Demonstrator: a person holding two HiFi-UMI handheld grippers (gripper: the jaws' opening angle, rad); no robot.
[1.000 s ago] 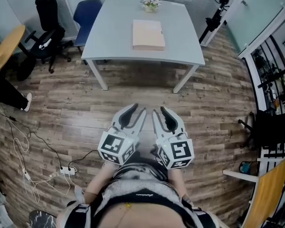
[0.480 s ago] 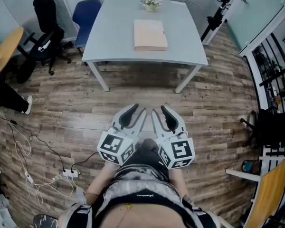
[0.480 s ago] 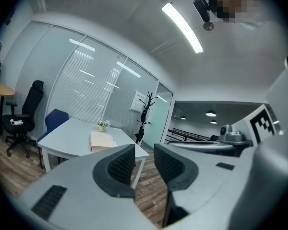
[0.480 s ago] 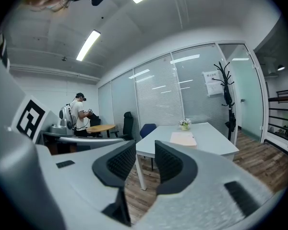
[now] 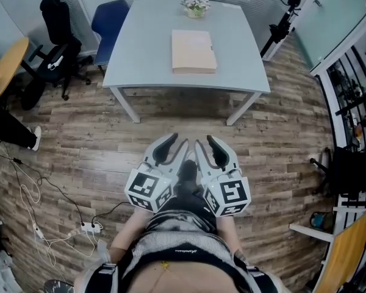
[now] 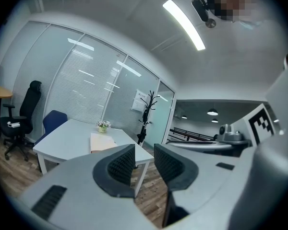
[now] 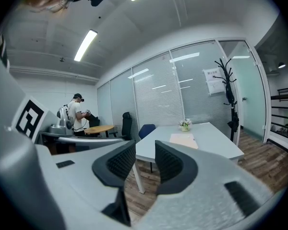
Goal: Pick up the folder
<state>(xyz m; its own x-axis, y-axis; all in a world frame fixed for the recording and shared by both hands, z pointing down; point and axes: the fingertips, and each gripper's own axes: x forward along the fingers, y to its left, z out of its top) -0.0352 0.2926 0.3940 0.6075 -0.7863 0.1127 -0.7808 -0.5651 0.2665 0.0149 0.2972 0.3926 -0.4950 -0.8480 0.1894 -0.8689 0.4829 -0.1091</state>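
The folder (image 5: 194, 51) is a flat beige rectangle lying on the pale grey table (image 5: 146, 54), towards its far right. It also shows small in the left gripper view as the folder (image 6: 102, 142) and in the right gripper view as the folder (image 7: 183, 139). My left gripper (image 5: 175, 144) and right gripper (image 5: 206, 144) are held side by side close to my body, over the wooden floor, well short of the table. Both point towards the table. The left gripper (image 6: 144, 164) and right gripper (image 7: 145, 161) each show a narrow gap between the pads with nothing in it.
A small flower pot (image 5: 195, 6) stands at the table's far edge. A blue chair (image 5: 113, 17) and a black office chair (image 5: 58, 35) are to the table's left. Cables and a power strip (image 5: 85, 226) lie on the floor, left. A person (image 7: 77, 116) stands far off.
The table with the folder has slid a little lower and nearer in the head view as I step towards it. Both grippers keep their place before my body.
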